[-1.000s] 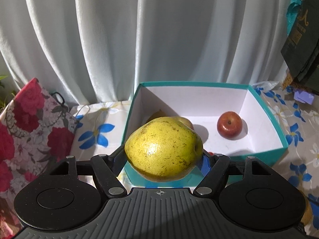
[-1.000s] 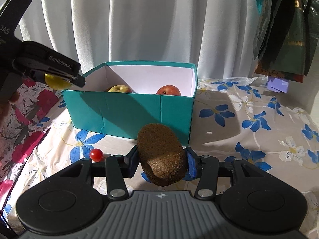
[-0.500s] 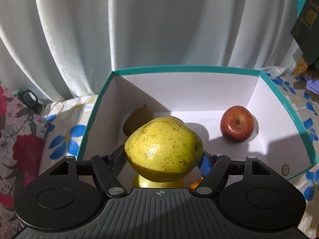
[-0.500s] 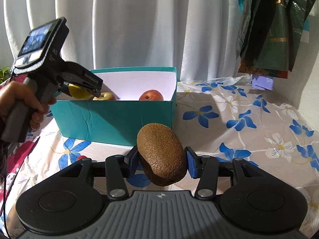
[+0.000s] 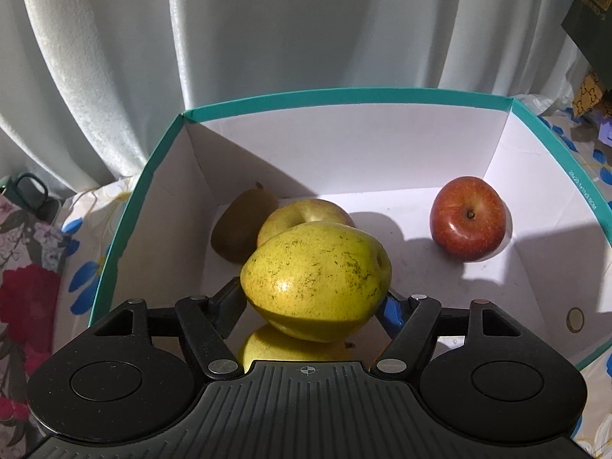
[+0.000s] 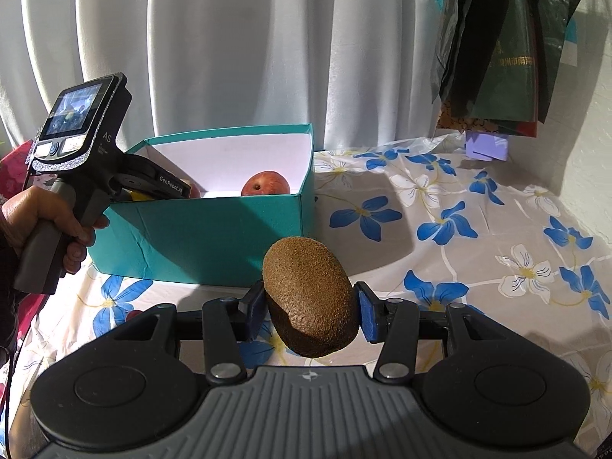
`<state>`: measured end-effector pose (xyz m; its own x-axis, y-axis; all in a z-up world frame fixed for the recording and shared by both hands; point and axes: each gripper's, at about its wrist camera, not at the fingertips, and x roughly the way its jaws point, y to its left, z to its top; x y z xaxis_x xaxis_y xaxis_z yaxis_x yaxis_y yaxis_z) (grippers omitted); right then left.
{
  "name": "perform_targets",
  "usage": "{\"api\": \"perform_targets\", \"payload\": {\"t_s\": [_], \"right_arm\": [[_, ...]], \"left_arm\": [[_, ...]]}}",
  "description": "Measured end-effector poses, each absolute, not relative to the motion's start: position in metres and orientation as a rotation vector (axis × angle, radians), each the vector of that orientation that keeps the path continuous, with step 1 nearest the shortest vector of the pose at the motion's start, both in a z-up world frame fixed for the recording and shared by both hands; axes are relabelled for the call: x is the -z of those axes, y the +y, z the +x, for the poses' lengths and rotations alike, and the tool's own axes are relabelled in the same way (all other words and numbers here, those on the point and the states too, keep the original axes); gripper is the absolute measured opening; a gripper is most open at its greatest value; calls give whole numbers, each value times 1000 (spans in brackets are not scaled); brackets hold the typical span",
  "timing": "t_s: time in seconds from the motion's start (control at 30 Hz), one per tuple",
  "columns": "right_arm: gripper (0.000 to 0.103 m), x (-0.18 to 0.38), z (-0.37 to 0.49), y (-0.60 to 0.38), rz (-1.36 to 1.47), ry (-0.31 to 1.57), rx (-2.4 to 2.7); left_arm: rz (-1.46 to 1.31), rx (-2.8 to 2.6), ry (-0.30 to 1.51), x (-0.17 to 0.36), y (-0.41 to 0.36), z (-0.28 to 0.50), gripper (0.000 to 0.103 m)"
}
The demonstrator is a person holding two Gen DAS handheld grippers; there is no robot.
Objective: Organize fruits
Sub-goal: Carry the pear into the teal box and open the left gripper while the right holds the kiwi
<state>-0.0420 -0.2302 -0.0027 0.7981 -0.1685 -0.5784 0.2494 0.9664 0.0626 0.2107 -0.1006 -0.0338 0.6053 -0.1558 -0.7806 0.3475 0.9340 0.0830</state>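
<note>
The left tool [image 5: 313, 302] grips one yellow pear [image 5: 315, 283] low in the frame over the teal box [image 5: 114, 225], which holds one red apple [image 5: 469, 222], one yellowish apple [image 5: 302, 214] and one kiwi [image 5: 241, 225], while the right tool [image 6: 308, 311] clamps a second kiwi [image 6: 310, 300] at lower centre.

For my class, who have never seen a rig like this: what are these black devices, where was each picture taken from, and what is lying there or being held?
No robot here: a person holds a two-finger gripper in each hand, each with a camera looking along its fingers.

The left camera looks into a teal box. The left gripper holds a yellow pear over it. Inside lie a red apple, a yellow apple, a kiwi and another yellow fruit, mostly hidden.

The right camera looks across a flowered cloth. The right gripper holds a second kiwi outside the box. At left, a hand grips the left gripper's handle.
</note>
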Motion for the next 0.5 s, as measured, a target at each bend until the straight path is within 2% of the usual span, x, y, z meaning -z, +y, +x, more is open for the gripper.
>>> {"api": "perform_targets", "payload": {"t_s": [0.33, 0.43, 0.5], "right_arm": [[47, 1, -40, -230, 138, 608, 231], [47, 1, -41, -230, 136, 605, 236], [47, 1, -41, -231, 138, 604, 240]], "left_arm": [[234, 374, 894, 38, -110, 207, 79], [214, 396, 873, 33, -109, 204, 83], [189, 413, 844, 25, -108, 199, 94]]}}
